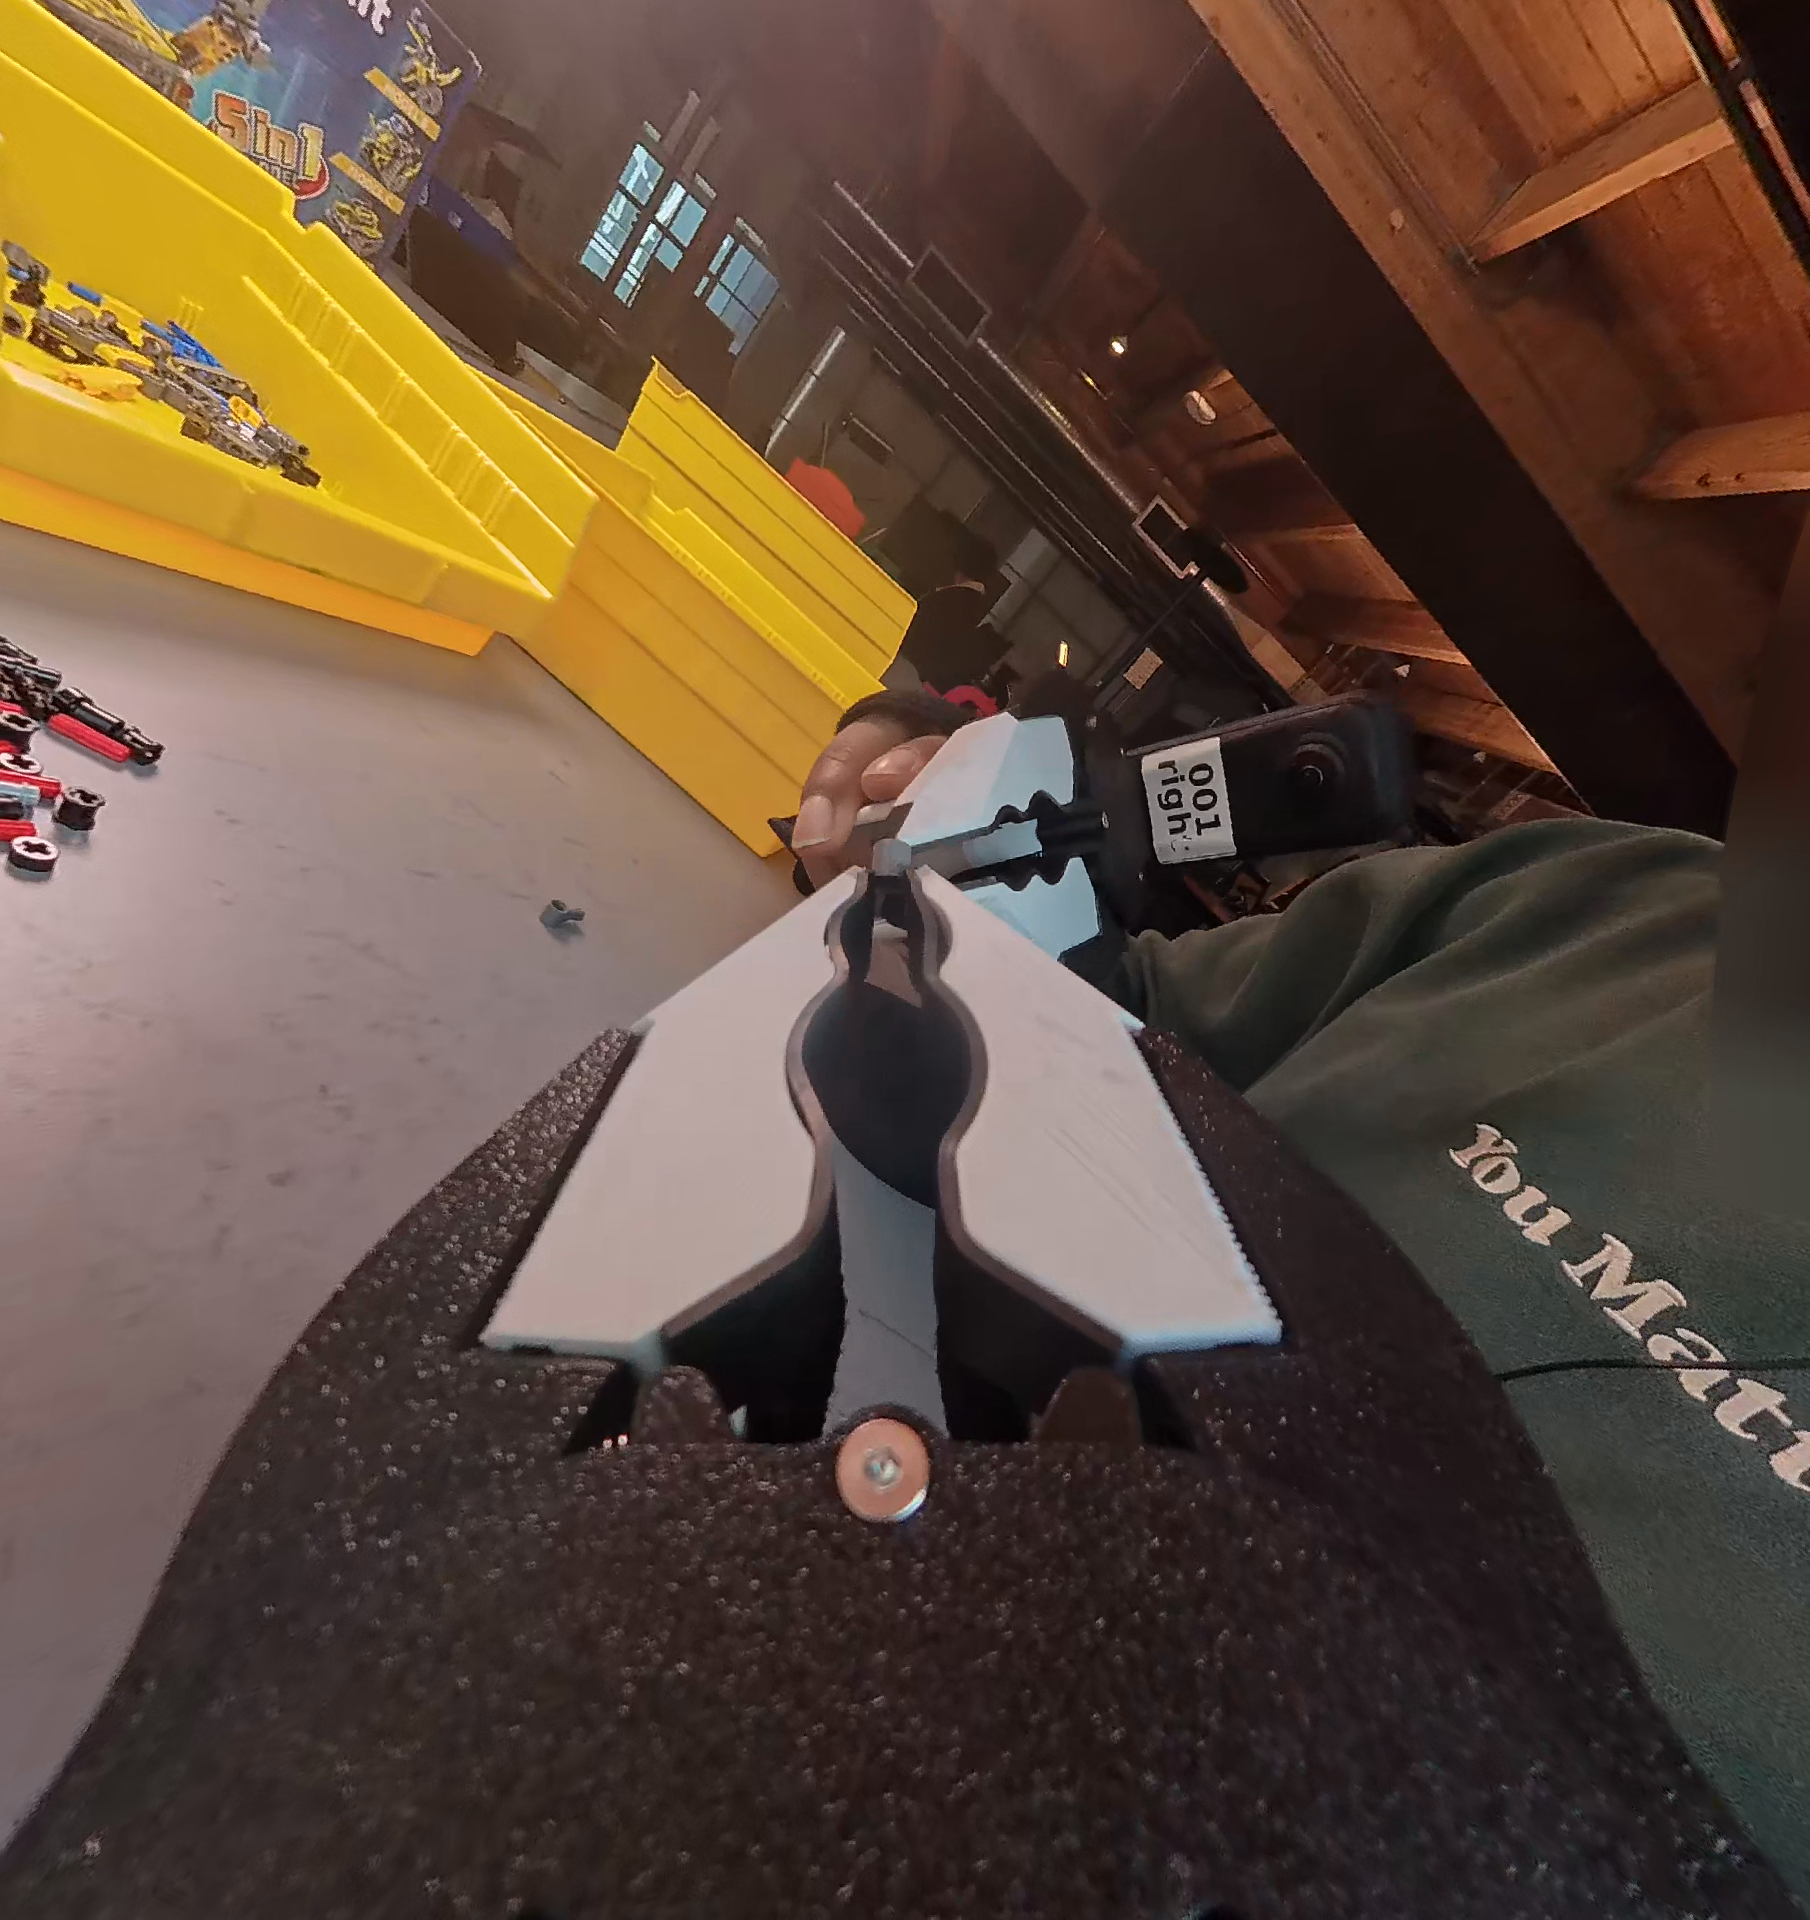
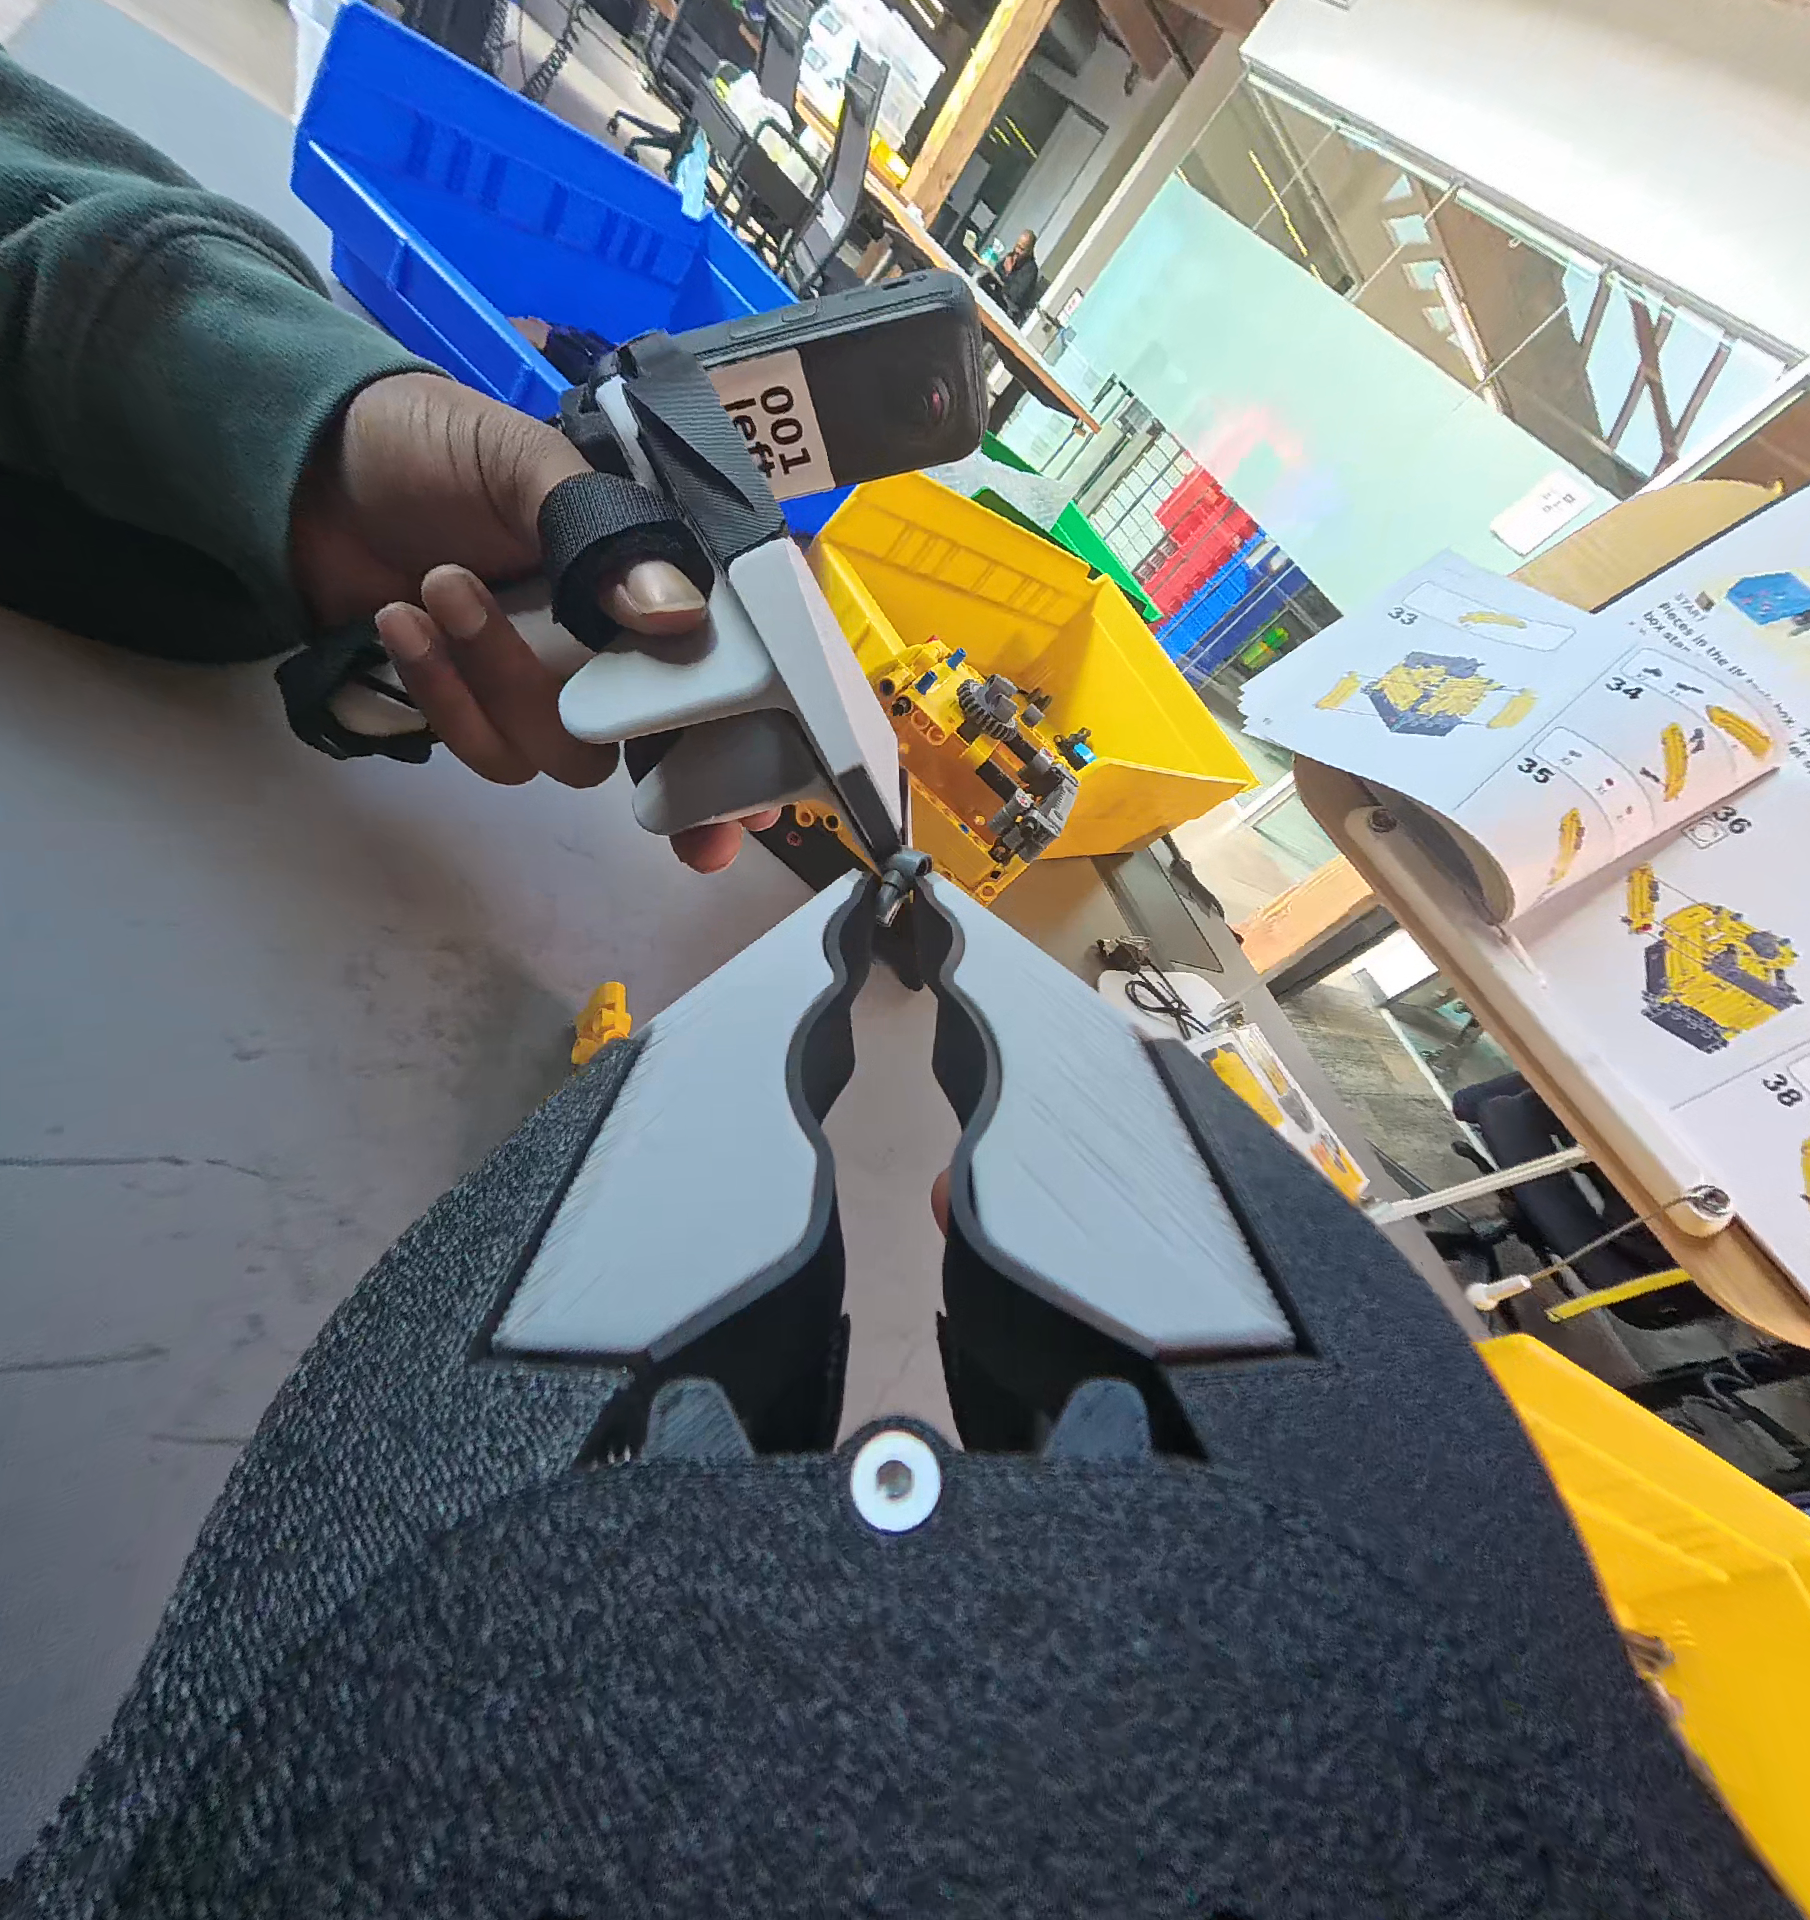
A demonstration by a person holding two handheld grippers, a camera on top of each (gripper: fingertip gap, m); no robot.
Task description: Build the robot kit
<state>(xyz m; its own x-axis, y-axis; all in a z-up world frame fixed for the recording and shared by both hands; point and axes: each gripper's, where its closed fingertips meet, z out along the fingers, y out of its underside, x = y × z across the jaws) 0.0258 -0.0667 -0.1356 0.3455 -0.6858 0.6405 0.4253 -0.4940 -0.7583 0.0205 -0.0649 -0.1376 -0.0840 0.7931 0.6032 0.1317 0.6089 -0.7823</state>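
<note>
Left to right, my view: red and black pegs loose on grey table, yellow bins behind. My left gripper pinched nearly closed on small grey connector piece. My right gripper tips closed down on same piece, so both meet mid-air, tip to tip. Half-built yellow model sits in bin beyond; instruction booklet open far right. Looks like mid hand-off or re-grip, can't tell which side carries it.

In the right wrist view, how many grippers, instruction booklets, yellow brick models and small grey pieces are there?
Grippers: 2 (left gripper, right gripper)
Instruction booklet: 1
Yellow brick model: 1
Small grey piece, pinched by both: 1
Total: 5
</note>
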